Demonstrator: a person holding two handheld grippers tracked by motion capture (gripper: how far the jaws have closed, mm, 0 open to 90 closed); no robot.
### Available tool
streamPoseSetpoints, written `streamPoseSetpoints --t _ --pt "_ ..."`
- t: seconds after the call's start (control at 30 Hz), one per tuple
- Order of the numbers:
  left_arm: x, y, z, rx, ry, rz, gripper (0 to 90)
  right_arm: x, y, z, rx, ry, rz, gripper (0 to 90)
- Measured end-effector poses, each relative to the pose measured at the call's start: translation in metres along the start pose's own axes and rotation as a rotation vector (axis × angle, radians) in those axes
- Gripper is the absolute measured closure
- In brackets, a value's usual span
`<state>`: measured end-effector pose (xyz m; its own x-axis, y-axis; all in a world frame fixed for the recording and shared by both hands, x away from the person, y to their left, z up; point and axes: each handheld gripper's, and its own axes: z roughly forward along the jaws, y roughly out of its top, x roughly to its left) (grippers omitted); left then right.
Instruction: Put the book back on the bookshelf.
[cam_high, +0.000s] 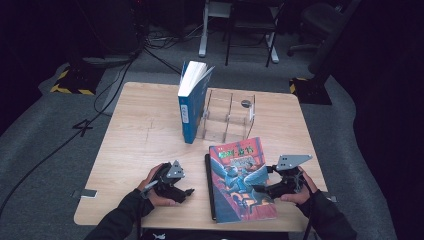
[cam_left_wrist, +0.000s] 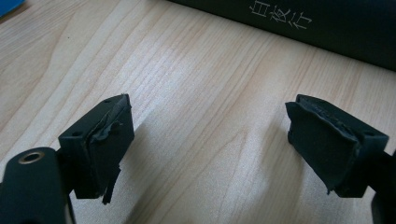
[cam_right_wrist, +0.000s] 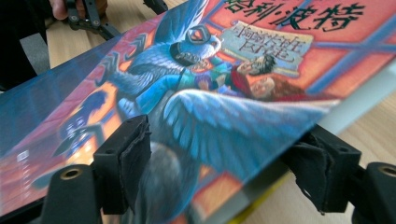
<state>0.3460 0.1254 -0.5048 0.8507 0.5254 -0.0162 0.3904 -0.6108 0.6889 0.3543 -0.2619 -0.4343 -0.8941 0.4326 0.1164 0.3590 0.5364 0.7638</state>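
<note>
Two hand-held grippers work at the near edge of a pale wooden table (cam_high: 140, 125). At the left, the left hand-held gripper (cam_high: 186, 192) lies low over the wood, gripped by the person's left hand (cam_high: 152, 187), and points toward the books beside it. Its own view shows the left hand-held gripper (cam_left_wrist: 210, 144) with its jaws spread wide, bare wood grain between the torn black pads, and the dark spine of the black book (cam_left_wrist: 299, 28) with pale characters across the top of that view.

Toward the middle and farther back, a blue book (cam_high: 191, 102) stands upright on the table, leaning against a clear acrylic rack (cam_high: 229, 117) with several slots.

Nearer the person, right of the left hand-held gripper, the illustrated book (cam_high: 240, 177) with a winged creature on its red and blue cover lies flat on top of the black book (cam_high: 209, 187), whose edge shows along its left side.

At the right, the right hand-held gripper (cam_high: 257, 189), held in the right hand (cam_high: 300, 190), reaches in from the right over the cover. In its own view the right hand-held gripper (cam_right_wrist: 224, 163) straddles the edge of the illustrated book (cam_right_wrist: 196, 93): one jaw lies above the cover, the other below the pages. Whether the pads press on it cannot be told.
</note>
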Motion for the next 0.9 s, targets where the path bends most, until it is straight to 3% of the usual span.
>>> streamPoseSetpoints --t 0.2,0.27,0.37,0.47,0.5,0.53,0.57,0.77,0.9 --pt "0.000 0.001 0.000 0.001 -0.003 0.001 14.6 -0.011 0.012 0.014 -0.008 0.018 0.022 31.7" --pt "0.000 0.001 0.000 0.000 -0.004 0.003 14.6 -0.014 0.017 0.020 -0.013 0.025 0.009 35.4" --pt "0.000 0.001 0.001 0.002 0.003 0.001 14.6 -0.019 0.020 0.026 -0.032 0.049 0.022 47.6" --pt "0.001 0.002 0.001 0.004 0.005 0.001 14.5 -0.026 0.020 0.029 -0.046 0.104 0.041 59.4" --pt "0.001 0.002 0.001 0.004 0.005 0.001 14.6 -0.026 0.020 0.029 -0.046 0.104 0.041 59.4" --pt "0.002 0.003 0.001 0.006 0.007 0.002 14.8 -0.027 0.020 0.031 -0.049 0.133 0.036 68.2" --pt "0.001 0.003 0.002 0.005 0.007 0.003 15.2 -0.027 0.020 0.031 -0.049 0.140 0.027 70.2" --pt "0.003 0.008 0.003 0.013 0.005 0.006 19.6 -0.024 0.019 0.031 -0.075 0.135 0.002 76.8" --pt "0.003 0.017 0.000 -0.018 0.014 0.025 21.8 -0.022 0.018 0.030 -0.093 0.128 -0.010 79.2"
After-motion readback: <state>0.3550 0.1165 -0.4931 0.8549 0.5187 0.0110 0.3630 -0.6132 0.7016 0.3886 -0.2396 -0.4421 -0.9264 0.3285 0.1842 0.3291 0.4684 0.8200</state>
